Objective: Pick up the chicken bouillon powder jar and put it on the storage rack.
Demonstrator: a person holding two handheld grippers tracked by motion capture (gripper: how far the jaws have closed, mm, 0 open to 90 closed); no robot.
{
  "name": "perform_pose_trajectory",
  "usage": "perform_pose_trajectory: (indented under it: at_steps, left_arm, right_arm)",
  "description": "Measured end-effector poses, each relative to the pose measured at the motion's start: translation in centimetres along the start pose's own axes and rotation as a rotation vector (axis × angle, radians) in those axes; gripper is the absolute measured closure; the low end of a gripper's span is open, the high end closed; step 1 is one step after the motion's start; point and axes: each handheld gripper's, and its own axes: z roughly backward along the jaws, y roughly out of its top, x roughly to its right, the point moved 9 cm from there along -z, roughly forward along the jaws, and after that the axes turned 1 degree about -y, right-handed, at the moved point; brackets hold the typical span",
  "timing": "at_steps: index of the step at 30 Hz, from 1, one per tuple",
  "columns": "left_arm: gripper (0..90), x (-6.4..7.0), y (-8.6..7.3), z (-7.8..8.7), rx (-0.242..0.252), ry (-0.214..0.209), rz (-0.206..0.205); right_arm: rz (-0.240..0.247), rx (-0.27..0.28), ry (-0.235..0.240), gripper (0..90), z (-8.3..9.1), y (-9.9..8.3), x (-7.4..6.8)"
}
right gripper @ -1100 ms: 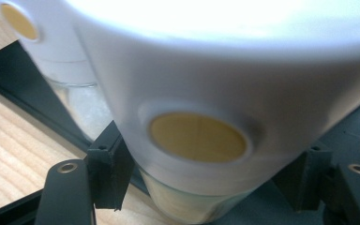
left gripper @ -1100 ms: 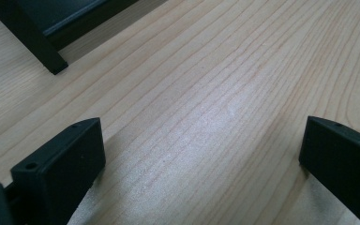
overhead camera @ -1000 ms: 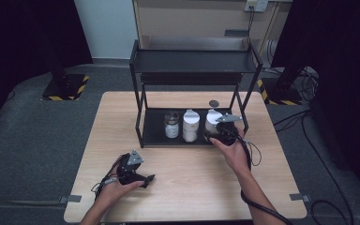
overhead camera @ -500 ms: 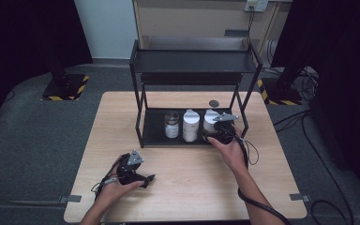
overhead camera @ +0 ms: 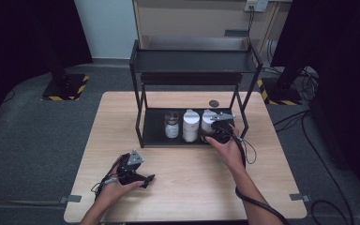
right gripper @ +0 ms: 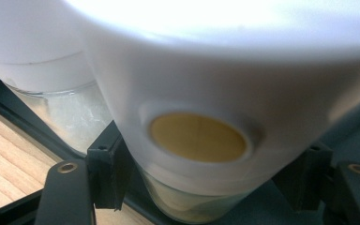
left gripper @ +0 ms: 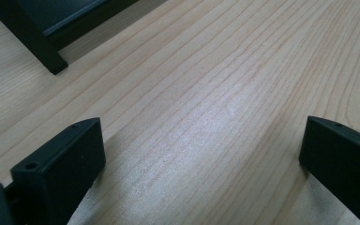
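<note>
While the person's right hand is reaching forward over the wooden desk, the right claw is sitting at the front edge of the black rack's lower shelf, around the rightmost of three jars standing there in a row; that white-lidded jar is resting on the shelf, just beside a second white-lidded jar, with a smaller clear glass jar standing at the left end of the row. From the right gripper view, the white-lidded jar is filling the space between the two black jaws, which are flanking its glass body low down, one at each side; the jaws are lying close against the jar, though whether they are actually pressing on it I cannot tell; a round yellowish mark is showing on the side of the white lid, and the neighbouring jar is standing just beside it at the left, with the shelf edge and the desk's wood grain showing below. Nearer the person, the left hand is holding the left claw low over the front part of the desk, well apart from the rack; in the left gripper view its jaws are standing spread wide with bare wood between them, gripping nothing, and a black leg of the rack is showing at the upper left. A small dark round object is lying on the desk behind the rack.
</note>
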Motion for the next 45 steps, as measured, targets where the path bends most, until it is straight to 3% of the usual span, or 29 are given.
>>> perform_pose_trajectory:
  at_steps: [45]
  left_arm:
    - [0.0, 0.00, 0.00, 0.00, 0.000, 0.000, 0.000]
  right_arm:
    - [0.001, -0.020, 0.026, 31.1, -0.26, 0.30, 0.61]
